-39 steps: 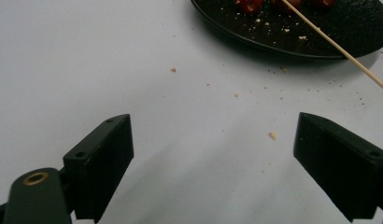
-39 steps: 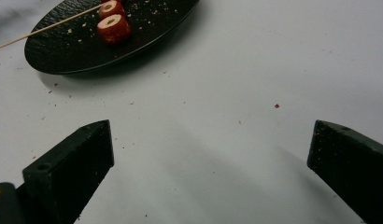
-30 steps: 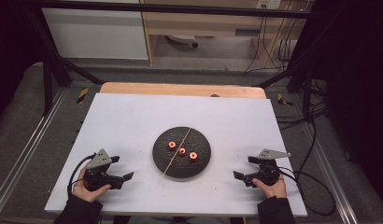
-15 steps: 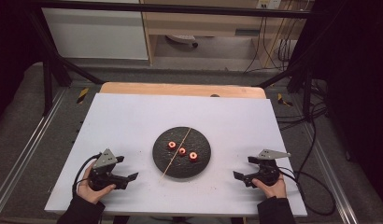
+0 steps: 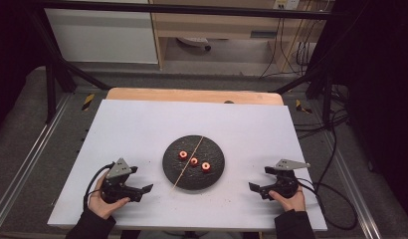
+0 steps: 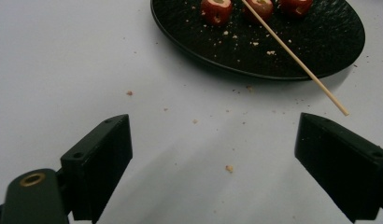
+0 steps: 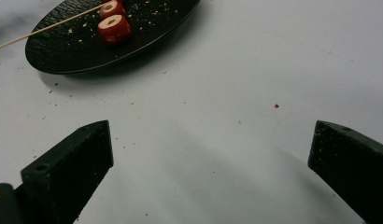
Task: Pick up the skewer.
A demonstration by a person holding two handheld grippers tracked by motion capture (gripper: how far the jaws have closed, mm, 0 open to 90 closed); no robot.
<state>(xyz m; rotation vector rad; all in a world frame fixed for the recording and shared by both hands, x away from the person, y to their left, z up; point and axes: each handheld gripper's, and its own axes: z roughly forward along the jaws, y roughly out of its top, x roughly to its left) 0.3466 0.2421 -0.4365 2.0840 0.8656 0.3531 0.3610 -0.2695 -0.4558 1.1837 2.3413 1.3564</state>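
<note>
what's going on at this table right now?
A person sits at a white table with a two-jaw gripper in each hand. Both the left gripper and the right gripper rest on the table, jaws open and holding nothing, either side of a black plate. On the plate lie three red hollowed fruit pieces in a row and a wooden skewer, whose near end sticks out over the rim toward the left gripper. Nothing is threaded on the skewer yet.

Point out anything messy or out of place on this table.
Crumbs are scattered over the black plate and the white table around it. The wooden skewer lies bare across the plate, its tip overhanging the rim, while three red fruit pieces sit loose beside it.
</note>
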